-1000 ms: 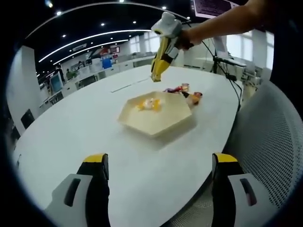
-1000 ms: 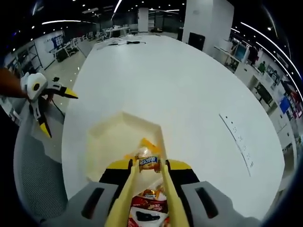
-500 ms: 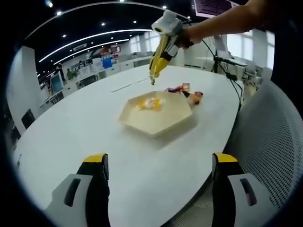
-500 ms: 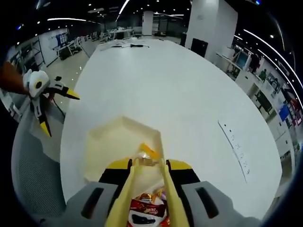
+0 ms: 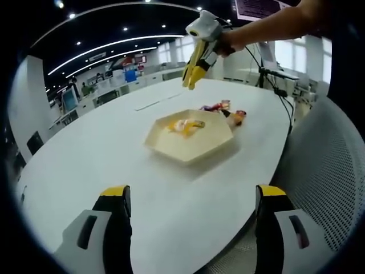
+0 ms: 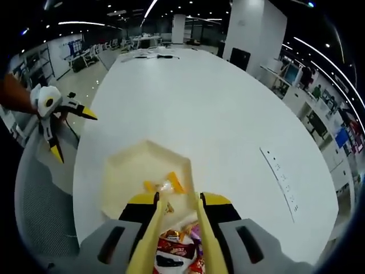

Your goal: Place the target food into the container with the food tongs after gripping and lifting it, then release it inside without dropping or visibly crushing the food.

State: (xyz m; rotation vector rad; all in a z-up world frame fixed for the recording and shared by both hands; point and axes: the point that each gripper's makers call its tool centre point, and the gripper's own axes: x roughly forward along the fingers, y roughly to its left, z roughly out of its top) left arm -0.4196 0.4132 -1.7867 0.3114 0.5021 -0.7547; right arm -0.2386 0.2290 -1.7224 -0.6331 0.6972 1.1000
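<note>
Left tongs: I see my two yellow-tipped jaws spread wide, released, nothing between them, low over the near edge of the table. In the right gripper view they hang off the table's edge, jaws apart.

Right tongs: I see a pair of slim yellow food tongs set in the jaws, running forward from the bottom of the view. The blades stand parallel with a gap between them and hold nothing at the tips. In the left gripper view they hang in the air above and behind the tray, pointing down, carried by a hand.

Tray: pale hexagonal container with raised walls, standing on the table, just beside the loose snacks.

Target food: a small sweet in a clear wrapper with yellow twisted ends, lying on the tray floor near the wall closest to my right tongs. It is apart from the blades. I cannot tell its shape in detail.

Loose snacks: a few red and mixed-colour packets, lying on the table beyond the tray in the left gripper view.

Table: large, white, oval.

Chair: grey mesh back, beside the table.

Paper strip: flat on the table, well apart from the tray.
</note>
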